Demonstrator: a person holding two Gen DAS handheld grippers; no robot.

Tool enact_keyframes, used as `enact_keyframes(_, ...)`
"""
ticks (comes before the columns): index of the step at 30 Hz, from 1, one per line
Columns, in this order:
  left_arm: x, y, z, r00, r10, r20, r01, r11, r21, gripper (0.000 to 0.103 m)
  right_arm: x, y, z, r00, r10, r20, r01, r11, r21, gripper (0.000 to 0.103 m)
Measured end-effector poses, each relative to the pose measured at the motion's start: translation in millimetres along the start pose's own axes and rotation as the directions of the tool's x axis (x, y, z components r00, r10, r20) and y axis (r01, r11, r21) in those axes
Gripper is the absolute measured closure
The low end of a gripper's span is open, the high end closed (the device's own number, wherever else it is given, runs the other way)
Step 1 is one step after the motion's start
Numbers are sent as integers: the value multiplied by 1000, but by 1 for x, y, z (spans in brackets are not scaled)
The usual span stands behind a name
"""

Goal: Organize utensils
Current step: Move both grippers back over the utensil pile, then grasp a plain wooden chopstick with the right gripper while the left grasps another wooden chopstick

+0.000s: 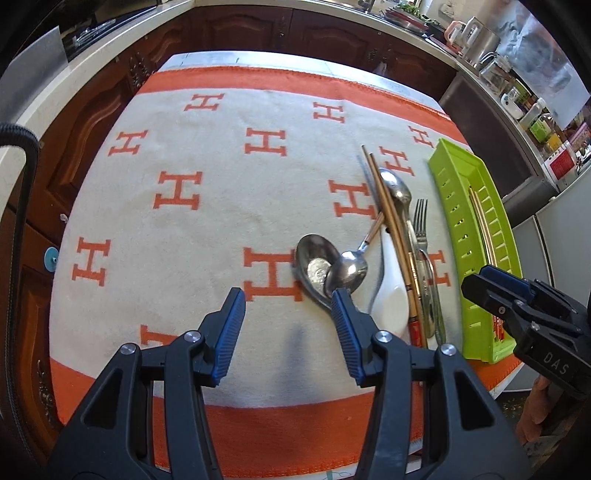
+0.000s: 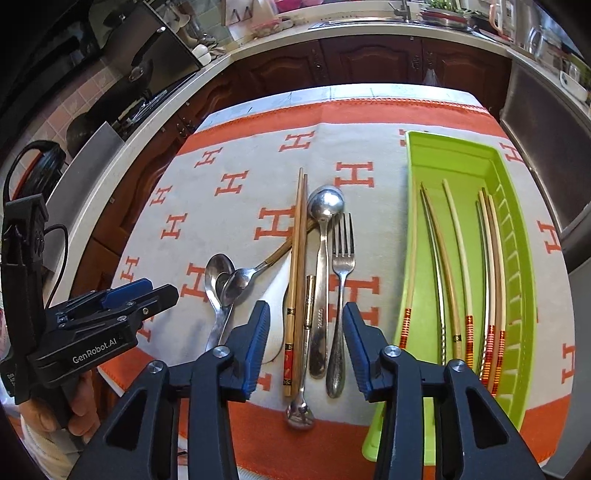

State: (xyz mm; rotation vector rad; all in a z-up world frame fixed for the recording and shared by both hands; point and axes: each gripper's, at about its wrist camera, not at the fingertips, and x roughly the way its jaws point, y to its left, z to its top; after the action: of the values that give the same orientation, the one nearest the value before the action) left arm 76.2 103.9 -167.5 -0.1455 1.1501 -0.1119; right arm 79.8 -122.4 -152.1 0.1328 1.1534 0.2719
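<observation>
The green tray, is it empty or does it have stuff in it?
Not empty. The green tray holds several chopsticks lying lengthwise; no spoons or forks inside.

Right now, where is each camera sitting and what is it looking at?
Left wrist: rides on the left gripper, tilted down at the spoons on the orange-and-white cloth; the right gripper shows at right.
Right wrist: rides on the right gripper, tilted down at the fork and green tray; the left gripper and a hand show at left.
Both see the cloth, utensils, tray and brown cabinets.
</observation>
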Motion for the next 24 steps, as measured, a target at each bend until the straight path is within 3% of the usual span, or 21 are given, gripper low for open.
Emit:
enact_keyframes(6,16,14,-2,999,-21,-35,20,999,-27,58,22,11,7,1000,-14,-20,13,999,-52,56)
enact_keyframes(11,28,20,-2,997,-34,-62,31,998,-47,58,45,16,14,999,-2,-40,-1,997,-79,78)
enact_keyframes(24,36,23,6,996,-48,-75,45,998,-50,58,98,-2,50,995,50,-87,-53,998,-42,87)
